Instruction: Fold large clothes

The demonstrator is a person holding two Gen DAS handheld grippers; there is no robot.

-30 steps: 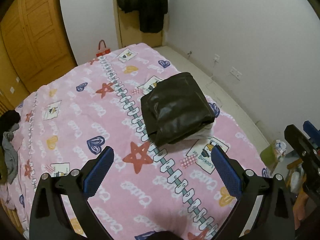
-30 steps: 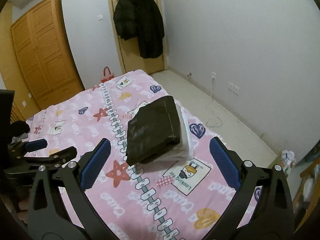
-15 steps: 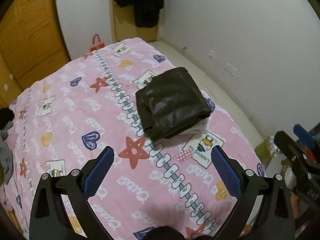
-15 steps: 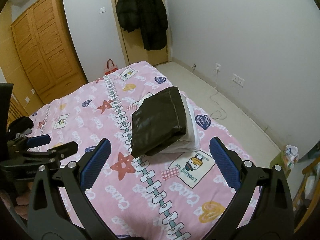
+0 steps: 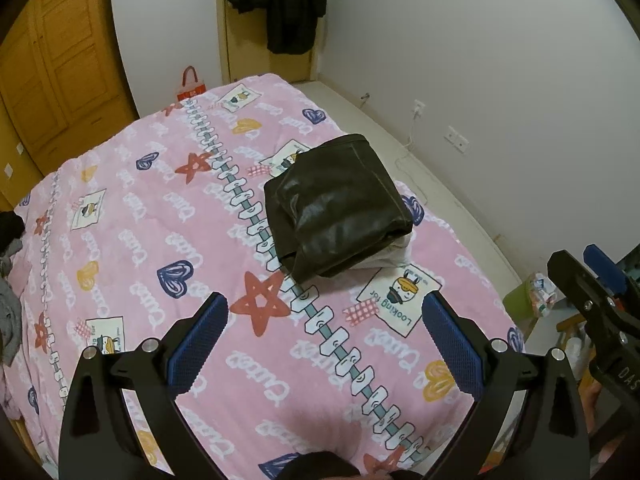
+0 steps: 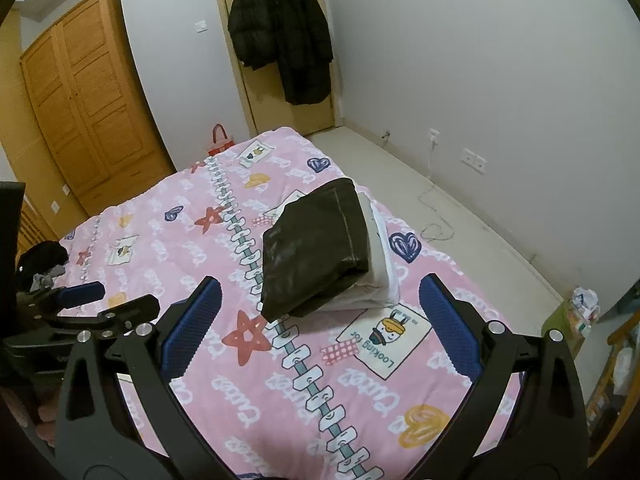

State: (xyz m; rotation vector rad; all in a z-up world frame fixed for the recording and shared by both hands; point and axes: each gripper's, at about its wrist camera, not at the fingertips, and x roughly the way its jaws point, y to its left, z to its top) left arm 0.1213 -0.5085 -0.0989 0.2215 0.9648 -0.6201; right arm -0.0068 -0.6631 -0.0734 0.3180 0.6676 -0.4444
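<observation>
A folded dark leather garment (image 5: 338, 208) (image 6: 312, 248) lies on top of a folded white garment (image 5: 390, 258) (image 6: 378, 272) on the pink bed, near its right side. My left gripper (image 5: 324, 340) hovers open above the bedspread, short of the stack, with nothing between its fingers. My right gripper (image 6: 318, 328) is open too, held above the bed in front of the stack. The right gripper's fingers (image 5: 592, 280) show at the right edge of the left wrist view. The left gripper's fingers (image 6: 92, 302) show at the left edge of the right wrist view.
The pink patterned bedspread (image 5: 140, 220) (image 6: 168, 248) covers the bed. Loose dark and grey clothes (image 5: 10, 280) (image 6: 44, 260) lie at its left edge. Black coats (image 6: 280, 32) hang on the door, a wooden wardrobe (image 6: 88, 100) stands left, a red bag (image 6: 219, 142) sits beyond the bed.
Both grippers have drawn back and risen slightly from the stack, staying open. The folded stack has not moved.
</observation>
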